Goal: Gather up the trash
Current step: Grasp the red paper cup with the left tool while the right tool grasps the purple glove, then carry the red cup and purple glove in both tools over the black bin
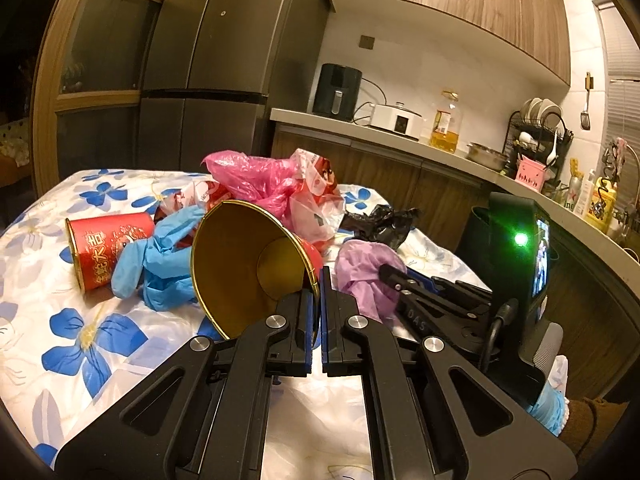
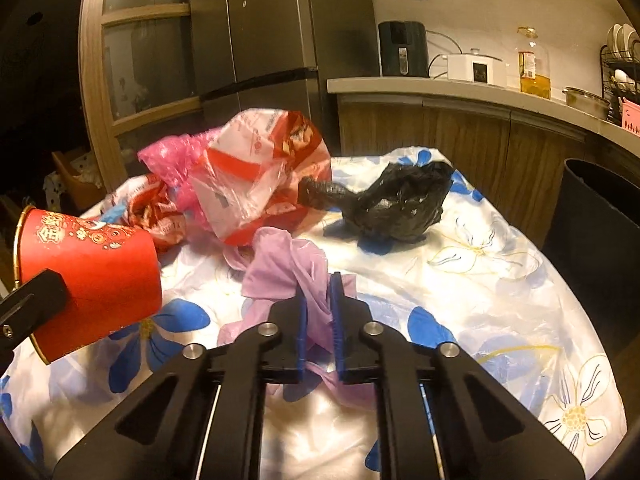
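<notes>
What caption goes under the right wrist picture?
Right gripper pinches crumpled purple glove on flowered tablecloth; left gripper's finger holds red paper cup.

Left wrist view: low over the flowered tablecloth [image 1: 80, 320], looking along its own fingers across the table toward the fridge [image 1: 224, 60]; close on the red cup [image 1: 256, 264].
Right wrist view: just right of that, also low over the cloth [image 2: 500, 280], facing the same fridge [image 2: 280, 32]; close on the purple glove [image 2: 288, 268].
Shared: red cup [image 2: 92, 280], purple glove [image 1: 364, 272], black bag [image 1: 380, 220] [image 2: 400, 208], pink-and-red bag heap [image 1: 280, 188] [image 2: 248, 176], counter [image 1: 380, 132] [image 2: 440, 92].
Cross-sight: the right gripper [image 1: 394, 276] appears in the left view.
</notes>
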The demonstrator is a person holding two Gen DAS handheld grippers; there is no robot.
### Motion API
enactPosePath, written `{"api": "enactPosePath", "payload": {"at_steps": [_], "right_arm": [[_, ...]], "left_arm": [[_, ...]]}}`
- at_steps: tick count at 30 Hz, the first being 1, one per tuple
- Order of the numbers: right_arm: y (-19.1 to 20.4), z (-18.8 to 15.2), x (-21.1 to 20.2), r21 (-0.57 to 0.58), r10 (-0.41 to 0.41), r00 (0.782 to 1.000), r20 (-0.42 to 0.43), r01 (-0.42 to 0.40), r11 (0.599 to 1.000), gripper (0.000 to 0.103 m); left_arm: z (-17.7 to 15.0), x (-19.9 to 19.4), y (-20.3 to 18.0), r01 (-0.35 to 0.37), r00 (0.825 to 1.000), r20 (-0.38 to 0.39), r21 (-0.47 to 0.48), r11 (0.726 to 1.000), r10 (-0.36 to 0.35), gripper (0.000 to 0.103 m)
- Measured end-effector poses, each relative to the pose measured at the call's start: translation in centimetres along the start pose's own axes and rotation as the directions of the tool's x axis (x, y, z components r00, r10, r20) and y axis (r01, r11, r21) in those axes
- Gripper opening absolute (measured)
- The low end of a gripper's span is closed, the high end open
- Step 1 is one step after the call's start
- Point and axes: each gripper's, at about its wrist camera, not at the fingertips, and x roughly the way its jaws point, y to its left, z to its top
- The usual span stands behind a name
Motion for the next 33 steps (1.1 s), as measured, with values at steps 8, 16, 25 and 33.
{"api": "enactPosePath", "payload": {"at_steps": [8,16,25,33], "right_arm": [[-1.0,0.9,-3.3,0.028,0.01,0.997,0.083,-0.012,1.0,0.005],[-3.6,2.4,-7.6,0.077,0.007,0.986,0.169,-0.02,0.997,0.005],[-7.8,3.6,-12.0,0.126,-0.054,0.968,0.244,0.024,0.992,0.004],[-12.4,4.8,-14.9,0.164,-0.165,0.941,0.297,0.12,0.979,0.004]], "left_arm": [[0.8,-1.0,-1.1,-0.004,1.0,0.023,0.018,1.0,0.004,0.001],[2.1,-1.3,-3.5,0.025,0.998,0.049,0.05,0.998,-0.027,0.002],[4.1,0.0,-8.0,0.107,0.991,0.072,0.1,0.989,-0.115,0.002],[5.8,2.3,-13.3,0.194,0.976,0.071,0.135,0.972,-0.205,0.002]]}}
